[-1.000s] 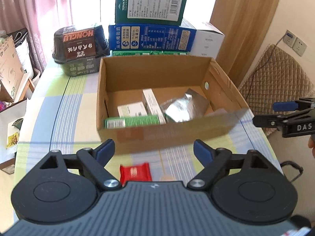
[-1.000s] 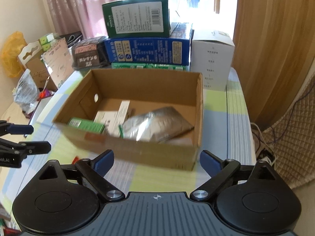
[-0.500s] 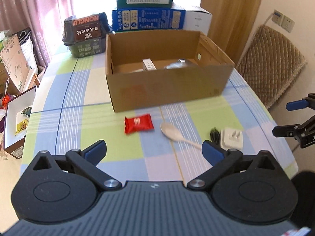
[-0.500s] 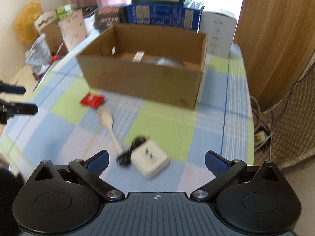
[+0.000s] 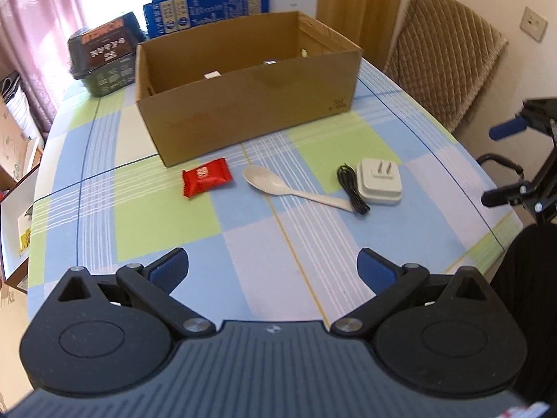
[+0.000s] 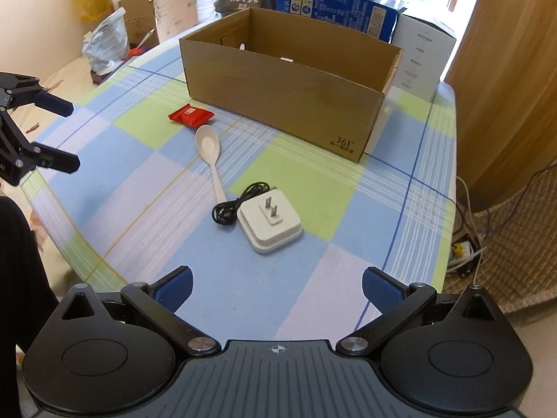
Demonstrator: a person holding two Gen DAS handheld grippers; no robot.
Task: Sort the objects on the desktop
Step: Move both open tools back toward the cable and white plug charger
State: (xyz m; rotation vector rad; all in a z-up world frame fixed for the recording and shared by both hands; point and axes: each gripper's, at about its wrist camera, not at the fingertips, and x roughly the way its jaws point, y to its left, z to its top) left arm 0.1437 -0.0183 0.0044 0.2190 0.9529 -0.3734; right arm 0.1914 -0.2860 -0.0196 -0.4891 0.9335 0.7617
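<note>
An open cardboard box (image 5: 250, 94) (image 6: 289, 90) stands on the checked tablecloth (image 5: 146, 209) (image 6: 348, 181). In front of it lie a red snack packet (image 5: 206, 182) (image 6: 190, 115), a white plastic spoon (image 5: 278, 186) (image 6: 210, 153) and a white plug adapter (image 5: 379, 181) (image 6: 269, 223) with a coiled black cable (image 5: 351, 190) (image 6: 236, 205). My left gripper (image 5: 271, 271) hangs open over the near table, nothing between its fingers. My right gripper (image 6: 276, 287) is open too, just short of the adapter. Each gripper shows at the edge of the other's view, left gripper (image 6: 52, 132), right gripper (image 5: 501, 163).
Behind the box are stacked blue and green cartons (image 5: 205, 7) (image 6: 337, 3), a white carton (image 6: 423, 55) and a dark noodle tub (image 5: 104, 55). A quilted chair (image 5: 445, 62) stands right of the table. Cardboard and bags (image 6: 115, 35) crowd the left side; cables (image 6: 466, 250) lie on the floor.
Both grippers have pulled back from over the box toward the near table edge and sunk, their jaws a little wider. The packet, spoon and adapter came into full view.
</note>
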